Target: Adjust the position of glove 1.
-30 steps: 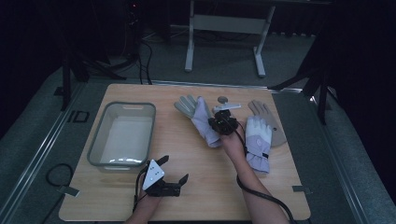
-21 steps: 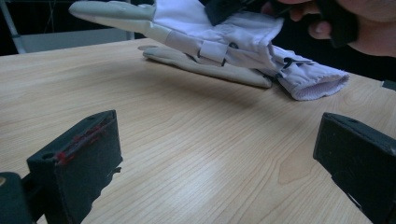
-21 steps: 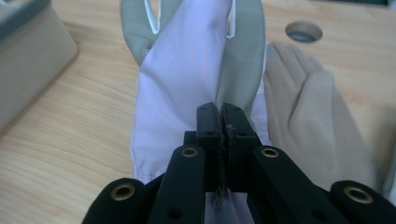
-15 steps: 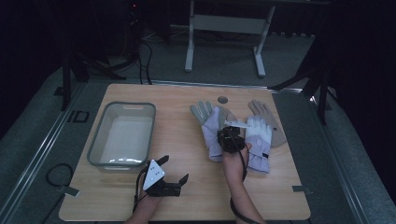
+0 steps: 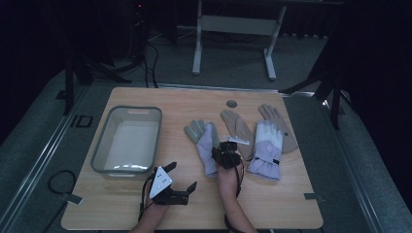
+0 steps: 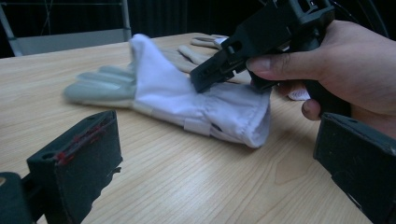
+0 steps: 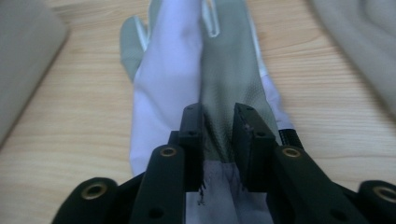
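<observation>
At the left of the high view a clear plastic bin [image 5: 127, 141] sits on the tabletop [image 5: 291, 213], and just below its near right corner, in the lower left of the frame, the left gripper [image 5: 180, 177] rests low with its jaws spread wide and nothing between them; in its own view those two black jaws stand far apart at the lower corners over bare wood. Toward the centre lies the left glove [image 5: 206, 145], lavender-white with pale grey-green fingers that point to the upper left of the frame, its cuff toward the bottom edge. The right gripper [image 5: 227, 154] sits at that glove's cuff end, right of its middle. Its jaws have just been opening, and in the right gripper view they stand a narrow gap apart with a fold of the grey-green palm fabric rising between them; the pads lie close to the cloth on both sides, and no firm pinch shows. In the left gripper view the same glove lies flat on its side, the open cuff drooping to the wood, with one jaw tip of the right gripper against the white back of the glove. Further right a second glove [image 5: 266, 148] of the same kind lies flat, overlapping two tan gloves [image 5: 282, 127] whose fingers reach toward the upper right.
</observation>
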`<state>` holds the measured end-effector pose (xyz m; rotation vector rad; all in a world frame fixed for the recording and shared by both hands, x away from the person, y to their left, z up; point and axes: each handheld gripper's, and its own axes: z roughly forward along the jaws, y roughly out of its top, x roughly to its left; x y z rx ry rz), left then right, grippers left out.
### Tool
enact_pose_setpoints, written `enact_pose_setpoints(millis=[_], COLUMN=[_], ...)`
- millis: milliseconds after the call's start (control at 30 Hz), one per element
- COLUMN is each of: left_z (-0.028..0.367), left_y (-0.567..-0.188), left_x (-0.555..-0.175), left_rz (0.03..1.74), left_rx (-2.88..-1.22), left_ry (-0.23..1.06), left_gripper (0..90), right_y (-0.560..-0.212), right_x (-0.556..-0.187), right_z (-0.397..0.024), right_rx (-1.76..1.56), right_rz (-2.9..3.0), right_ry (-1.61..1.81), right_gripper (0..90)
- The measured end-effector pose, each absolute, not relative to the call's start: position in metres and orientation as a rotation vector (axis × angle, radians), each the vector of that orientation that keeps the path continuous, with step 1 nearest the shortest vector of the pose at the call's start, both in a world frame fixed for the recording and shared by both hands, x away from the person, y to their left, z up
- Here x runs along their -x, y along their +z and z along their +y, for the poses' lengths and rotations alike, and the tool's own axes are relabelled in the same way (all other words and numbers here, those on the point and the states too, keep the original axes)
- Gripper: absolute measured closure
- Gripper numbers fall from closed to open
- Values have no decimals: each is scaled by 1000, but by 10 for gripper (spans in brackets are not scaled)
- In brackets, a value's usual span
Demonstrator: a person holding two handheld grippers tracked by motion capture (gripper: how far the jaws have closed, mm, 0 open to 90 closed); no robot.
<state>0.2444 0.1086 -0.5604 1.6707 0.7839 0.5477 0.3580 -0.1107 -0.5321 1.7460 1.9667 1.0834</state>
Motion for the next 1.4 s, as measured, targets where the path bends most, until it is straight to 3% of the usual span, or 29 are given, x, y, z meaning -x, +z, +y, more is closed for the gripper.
enact_pose_setpoints(millis=[133, 300, 333, 500, 800, 933, 1067, 1100, 1167, 1400], left_z=[109, 109, 109, 109, 109, 109, 109, 109, 109, 109], left_y=[-560, -560, -560, -560, -560, -560, -560, -560, -560, -560], left_x=[-244, -245, -245, -245, -245, -245, -245, -245, -245, -245], left_rz=[783, 783, 784, 787, 789, 788, 787, 787, 785, 788], left_rx=[-1671, -1671, -1669, -1668, -1670, -1671, -1671, -1671, -1672, -1671], left_ry=[548, 547, 546, 544, 542, 541, 541, 541, 544, 542], left_gripper=[9, 9, 9, 9, 9, 9, 9, 9, 9, 9], right_y=[-526, -504, -499, -491, -512, -525, -540, -540, -542, -527], right_x=[-358, -365, -366, -387, -404, -410, -409, -409, -405, -393], right_z=[-112, -121, -124, -138, -131, -126, -125, -125, -123, -126], right_rx=[-1693, -1463, -1398, -1144, -993, -981, -925, -925, -953, -1160], right_rz=[1993, 2103, 2115, 2280, 2448, 2482, 2529, 2529, 2489, 2376], right_ry=[1099, 1110, 1114, 1165, 1128, 1072, 1001, 1001, 1006, 1122], right_gripper=[598, 537, 564, 518, 490, 563, 753, 753, 896, 900])
